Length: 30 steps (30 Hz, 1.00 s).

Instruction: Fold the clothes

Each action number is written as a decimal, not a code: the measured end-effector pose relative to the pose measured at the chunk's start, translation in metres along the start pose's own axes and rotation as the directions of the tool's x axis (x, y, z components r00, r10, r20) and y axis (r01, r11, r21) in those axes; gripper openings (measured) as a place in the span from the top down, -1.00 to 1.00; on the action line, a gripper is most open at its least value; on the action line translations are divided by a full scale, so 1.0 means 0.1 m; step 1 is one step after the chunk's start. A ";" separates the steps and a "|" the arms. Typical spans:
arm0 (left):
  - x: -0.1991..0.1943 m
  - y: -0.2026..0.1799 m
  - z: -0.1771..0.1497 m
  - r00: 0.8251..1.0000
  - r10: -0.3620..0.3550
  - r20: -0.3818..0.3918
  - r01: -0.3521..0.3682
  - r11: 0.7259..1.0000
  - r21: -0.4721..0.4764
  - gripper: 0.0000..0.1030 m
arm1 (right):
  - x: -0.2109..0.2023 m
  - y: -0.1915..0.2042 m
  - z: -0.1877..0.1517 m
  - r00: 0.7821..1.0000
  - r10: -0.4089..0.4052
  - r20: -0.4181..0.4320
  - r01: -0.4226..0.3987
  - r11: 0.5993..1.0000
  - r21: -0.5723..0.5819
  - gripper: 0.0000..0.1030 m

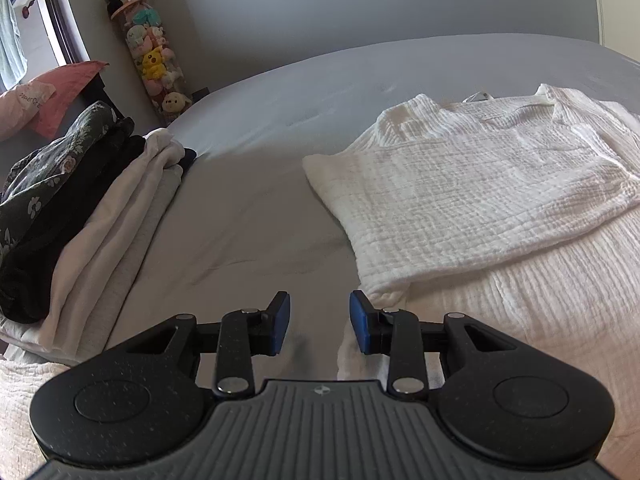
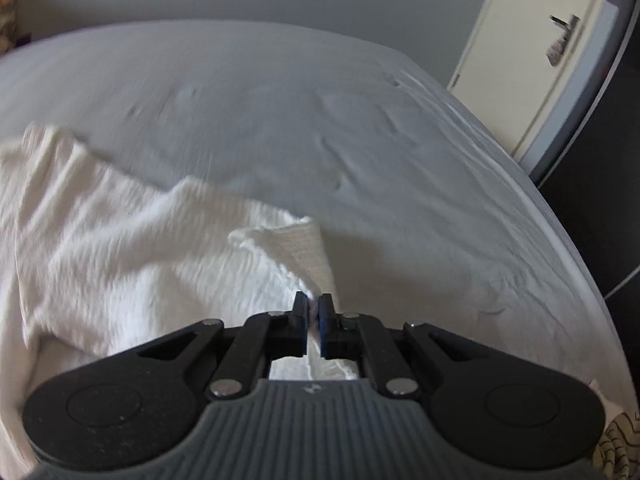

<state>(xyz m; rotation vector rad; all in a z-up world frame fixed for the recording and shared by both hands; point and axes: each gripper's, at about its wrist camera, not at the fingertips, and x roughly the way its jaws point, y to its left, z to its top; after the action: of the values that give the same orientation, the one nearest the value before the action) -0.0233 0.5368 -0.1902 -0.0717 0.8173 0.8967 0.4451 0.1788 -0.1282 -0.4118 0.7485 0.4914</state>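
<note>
Right wrist view: right gripper (image 2: 313, 312) clamped on sleeve end of white crinkle-cotton shirt (image 2: 120, 248), spread near the bed's (image 2: 320, 112) front edge. Left gripper (image 1: 319, 322) agape, empty. Step, likely: sleeve fold; next, carry sleeve across shirt body.
</note>
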 end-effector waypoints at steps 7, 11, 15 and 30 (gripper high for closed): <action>-0.12 0.09 0.10 0.999 -0.036 0.006 0.036 0.998 -0.043 0.25 | -0.64 -0.19 0.79 0.989 0.045 0.141 -0.080 0.964 0.255 0.89; -0.15 0.17 0.15 0.998 -0.060 -0.019 0.058 0.996 -0.071 0.25 | -1.04 0.07 1.21 0.975 0.083 0.204 -0.134 0.958 0.253 0.89; -0.18 0.30 0.15 0.996 -0.081 -0.040 0.076 0.989 -0.125 0.25 | -1.45 0.55 1.53 0.963 0.127 0.239 -0.173 0.968 0.182 0.89; -0.21 0.73 0.10 0.987 -0.122 -0.101 0.093 0.963 -0.252 0.25 | -1.99 2.93 1.68 0.939 0.287 0.188 -0.295 0.955 0.019 0.89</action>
<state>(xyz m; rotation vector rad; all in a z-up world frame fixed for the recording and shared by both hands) -0.0771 0.5734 -0.1496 -0.3862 0.7980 0.8937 0.2470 0.4487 0.0752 -0.2067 0.6427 0.7783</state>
